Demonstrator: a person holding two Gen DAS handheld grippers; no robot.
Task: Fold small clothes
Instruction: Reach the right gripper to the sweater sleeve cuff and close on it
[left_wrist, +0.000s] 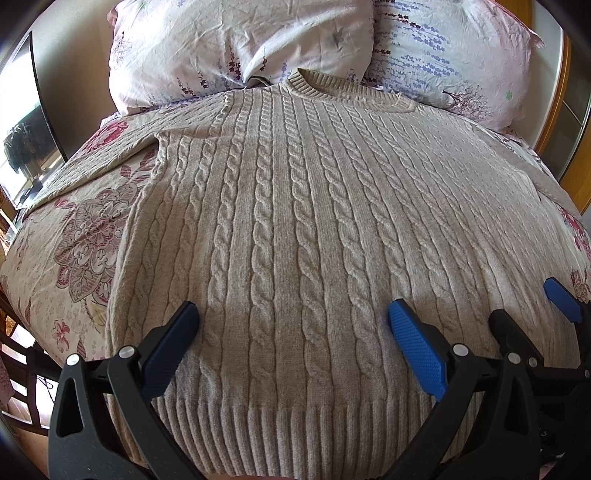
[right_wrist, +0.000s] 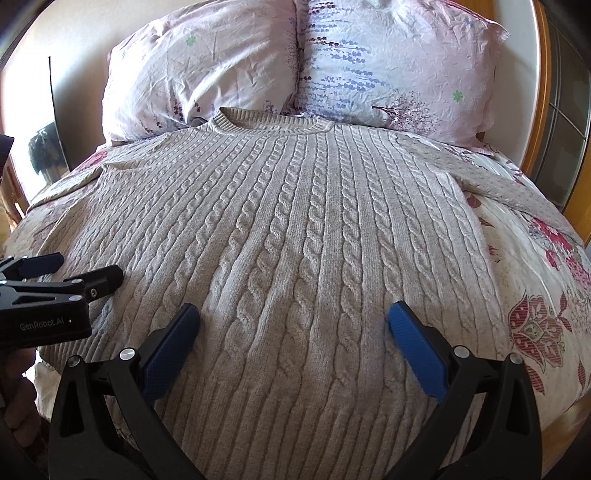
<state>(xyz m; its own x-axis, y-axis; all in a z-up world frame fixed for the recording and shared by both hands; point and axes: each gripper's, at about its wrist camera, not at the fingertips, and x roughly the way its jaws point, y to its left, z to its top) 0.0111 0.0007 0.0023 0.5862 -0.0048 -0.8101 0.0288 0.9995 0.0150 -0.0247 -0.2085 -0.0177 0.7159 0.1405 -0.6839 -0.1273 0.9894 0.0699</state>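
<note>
A beige cable-knit sweater (left_wrist: 295, 221) (right_wrist: 295, 229) lies flat on the bed, collar toward the pillows and ribbed hem nearest me. Its sleeves spread out to either side. My left gripper (left_wrist: 293, 314) hovers open over the lower left part of the sweater, blue pads wide apart with nothing between them. My right gripper (right_wrist: 293, 314) is open too, above the lower right part. Each gripper shows in the other's view: the right one (left_wrist: 535, 299) at the right edge, the left one (right_wrist: 77, 271) at the left edge.
Two floral pillows (left_wrist: 240, 48) (right_wrist: 388, 62) stand against the headboard behind the collar. A floral bedspread (left_wrist: 74, 229) (right_wrist: 535, 288) covers the bed. A wooden bed frame (right_wrist: 543, 110) runs along the right. A dark chair (left_wrist: 22, 354) stands at the lower left, and a hand (right_wrist: 18, 398) holds the left gripper.
</note>
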